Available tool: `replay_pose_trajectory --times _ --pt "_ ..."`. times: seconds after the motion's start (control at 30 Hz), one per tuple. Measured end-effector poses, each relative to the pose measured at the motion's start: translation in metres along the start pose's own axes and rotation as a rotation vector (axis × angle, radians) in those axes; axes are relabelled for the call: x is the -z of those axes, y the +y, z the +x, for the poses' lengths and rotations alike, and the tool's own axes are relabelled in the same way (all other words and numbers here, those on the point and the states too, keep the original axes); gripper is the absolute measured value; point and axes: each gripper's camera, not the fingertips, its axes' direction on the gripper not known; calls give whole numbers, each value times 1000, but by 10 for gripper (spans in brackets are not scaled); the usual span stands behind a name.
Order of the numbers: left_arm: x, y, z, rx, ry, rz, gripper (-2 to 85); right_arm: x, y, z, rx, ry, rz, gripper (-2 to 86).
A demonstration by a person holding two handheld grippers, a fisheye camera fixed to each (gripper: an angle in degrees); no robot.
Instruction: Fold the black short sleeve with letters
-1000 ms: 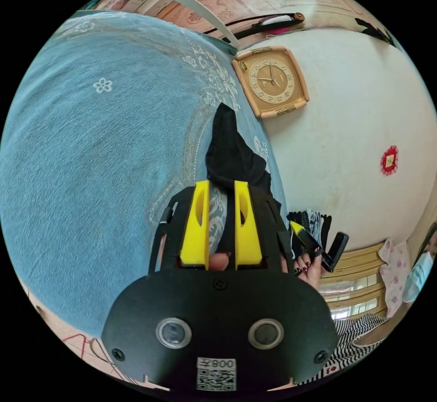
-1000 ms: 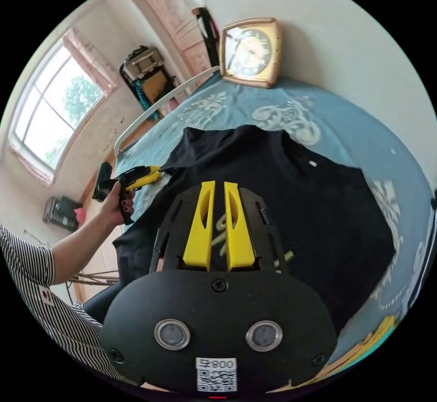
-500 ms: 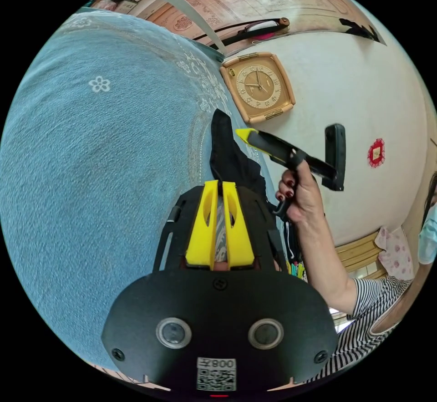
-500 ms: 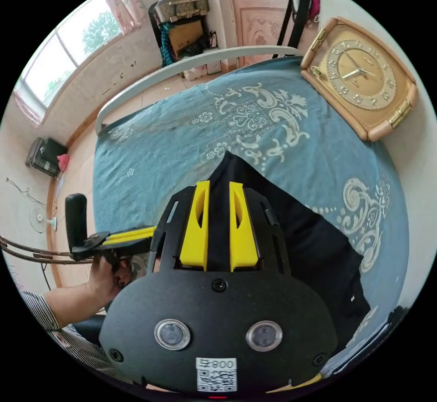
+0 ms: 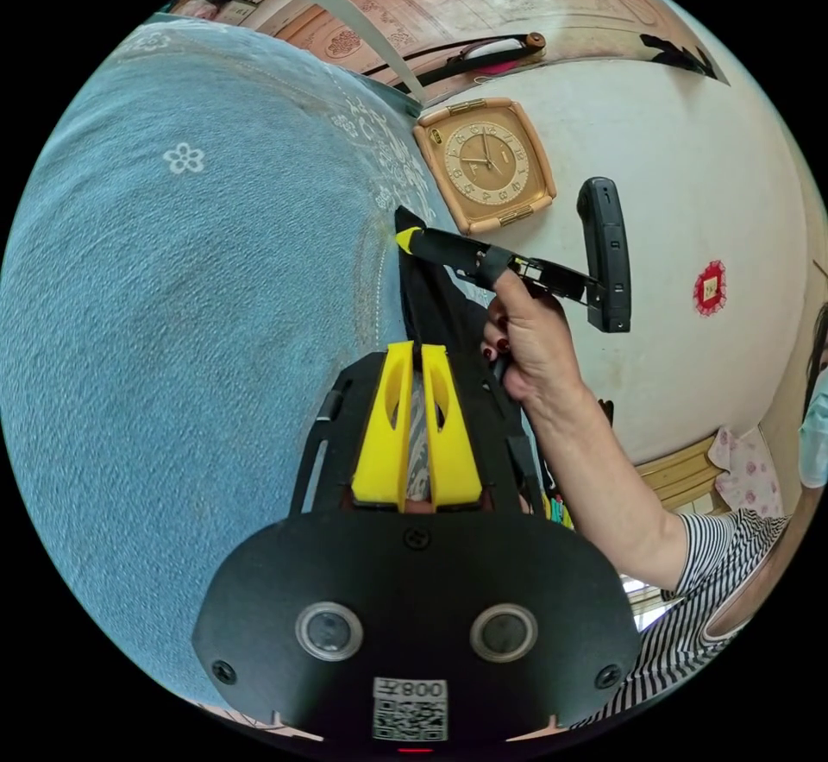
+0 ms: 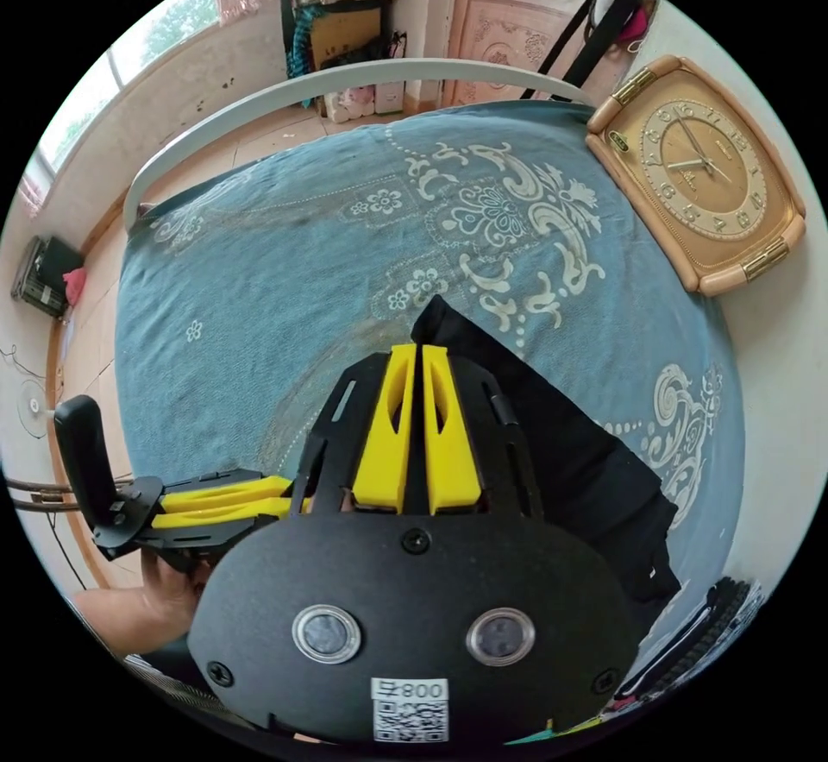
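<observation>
The black short-sleeved shirt [image 6: 552,443] lies on the blue patterned bedspread [image 6: 285,279], already gathered into a long narrow band that runs from a pointed corner at the far end back toward the person. A square tan clock [image 6: 700,177] leans against the wall at the far right of the bed, well apart from the cloth.

In the right gripper view, the right gripper [image 6: 420,356] has its 2 yellow jaws drawn nearly together at the tips, right by the shirt's far corner; whether fabric is pinched between them cannot be told here. In the left gripper view its yellow tip [image 5: 407,238] sits at that same corner, held by a hand [image 5: 528,346].

The left gripper [image 5: 417,356] also has its jaws close together, with the bedspread's pattern showing in the slit between them and the black cloth just past the tips — a grip on the shirt is not evident. From the right gripper view it [image 6: 280,493] lies low at the near left, jaws together, beside the bed's edge.

The shirt looks light, limp and creasable — it will sag and slide on the woven spread unless taken by corners or the hem edge, 1 gripper at each end of the band.
</observation>
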Motion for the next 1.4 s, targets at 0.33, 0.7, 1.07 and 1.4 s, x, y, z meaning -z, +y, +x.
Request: replay_pose_trajectory --times 0.33,0.7,1.07,1.4 --pt "2 17 32 -38 -4 -10 21 15 46 108 -223 -410 173 9" --pt "-51 65 183 -725 -150 -213 23 23 258 264 -572 -737 448 8" --pt "-142 124 217 -781 -278 -433 27 -38 364 310 -750 -731 354 7" --pt "-188 147 237 -785 -314 -522 49 -25 416 322 -814 -538 339 1"
